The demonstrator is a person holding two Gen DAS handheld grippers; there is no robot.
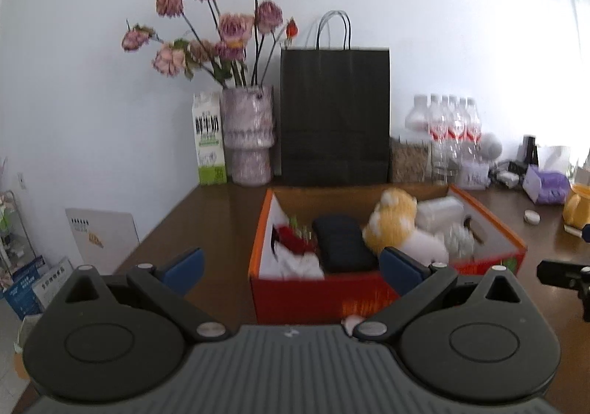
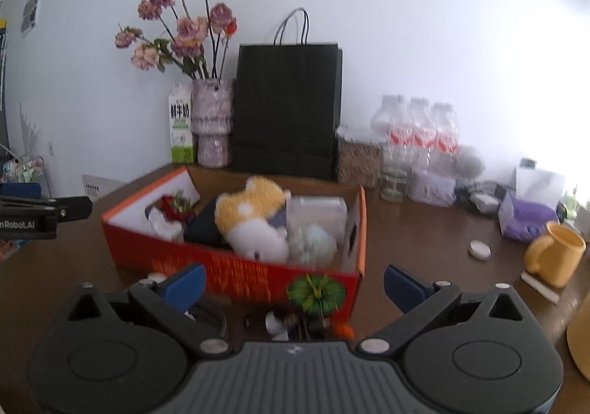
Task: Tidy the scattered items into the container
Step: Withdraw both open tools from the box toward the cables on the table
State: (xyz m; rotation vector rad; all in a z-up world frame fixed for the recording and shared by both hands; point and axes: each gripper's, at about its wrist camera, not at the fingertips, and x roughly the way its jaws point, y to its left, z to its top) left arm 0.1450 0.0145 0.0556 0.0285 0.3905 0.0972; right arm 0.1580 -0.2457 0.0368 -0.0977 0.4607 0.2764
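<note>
Right now both tongs are spread wide and carry nothing. My right tongs [image 2: 294, 283] hang over the near wall of the orange box [image 2: 236, 273], which already holds the plush toy [image 2: 254, 218] and some dark cloth. What is left lies on the table [image 2: 416, 229] just in front of that wall, below and a little behind my fingertips: a green round thing [image 2: 316, 294] and small blurred bits beside it. My left tongs [image 1: 291, 264] face the box's short end, farther from those leftovers, so I judge the right hand nearer.
</note>
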